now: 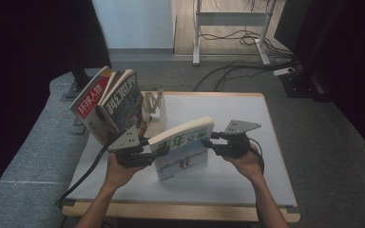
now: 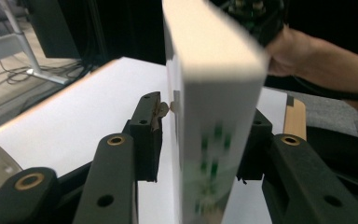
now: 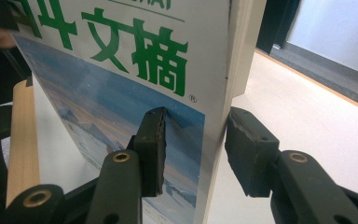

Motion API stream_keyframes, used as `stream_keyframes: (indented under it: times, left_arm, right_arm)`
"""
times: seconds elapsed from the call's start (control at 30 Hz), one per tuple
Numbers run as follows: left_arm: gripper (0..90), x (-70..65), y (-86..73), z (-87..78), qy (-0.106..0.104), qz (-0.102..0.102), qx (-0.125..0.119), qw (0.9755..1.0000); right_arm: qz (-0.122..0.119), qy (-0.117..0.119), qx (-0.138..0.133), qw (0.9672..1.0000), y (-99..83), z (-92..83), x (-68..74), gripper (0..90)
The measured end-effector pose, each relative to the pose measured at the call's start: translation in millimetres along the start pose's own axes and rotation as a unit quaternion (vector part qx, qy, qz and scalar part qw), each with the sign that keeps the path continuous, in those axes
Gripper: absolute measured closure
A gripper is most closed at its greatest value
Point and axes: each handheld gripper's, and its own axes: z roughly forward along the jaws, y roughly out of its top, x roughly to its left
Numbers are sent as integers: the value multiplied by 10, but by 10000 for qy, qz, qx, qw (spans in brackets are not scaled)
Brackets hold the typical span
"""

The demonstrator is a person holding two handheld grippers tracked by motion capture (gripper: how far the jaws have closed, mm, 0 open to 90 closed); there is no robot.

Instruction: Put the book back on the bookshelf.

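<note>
Book (image 1: pixel 183 148) upright between both grippers

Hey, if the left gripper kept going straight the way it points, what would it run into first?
The green-titled book already standing between its jaws. The left gripper would push along or into that. Beyond the book, roughly on the same line, sits the person's other hand with the right gripper, though depth is unclear.
</note>
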Motion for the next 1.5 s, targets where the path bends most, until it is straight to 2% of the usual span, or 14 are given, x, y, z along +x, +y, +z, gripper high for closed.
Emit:
stream_keyframes:
  times: [0.07,0.13,0.2,0.27,0.47,0.77,1.03,1.3,1.5]
  left_arm:
    - [618,-9,53,11,58,31,56,10000]
    - [692,-30,75,28,149,81,118,9998]
    - [714,-36,76,26,162,55,126,9998]
    - [724,-38,73,23,160,39,122,9998]
    - [727,-35,76,25,159,38,129,9998]
    - [725,-28,76,24,125,53,132,9998]
    - [720,-25,88,27,170,115,181,9996]
    - [722,-21,117,27,189,105,304,9993]
    - [721,-16,155,27,185,102,476,9986]
  right_arm:
    - [4,-4,-6,10000,-1,2,0,574]
    - [12,-2,-16,10000,-4,2,-2,574]
    - [20,4,-20,10000,-8,1,-4,575]
    - [10,-12,0,10000,-16,0,-5,578]
    - [28,-249,61,9997,-69,-19,-25,596]
    - [140,-715,138,9972,-222,-155,-106,595]
    - [360,-1112,270,9928,-483,-327,-228,545]
    - [608,-1522,536,9850,-804,-464,-326,446]
    - [784,-1653,821,9797,-1022,-475,-368,347]
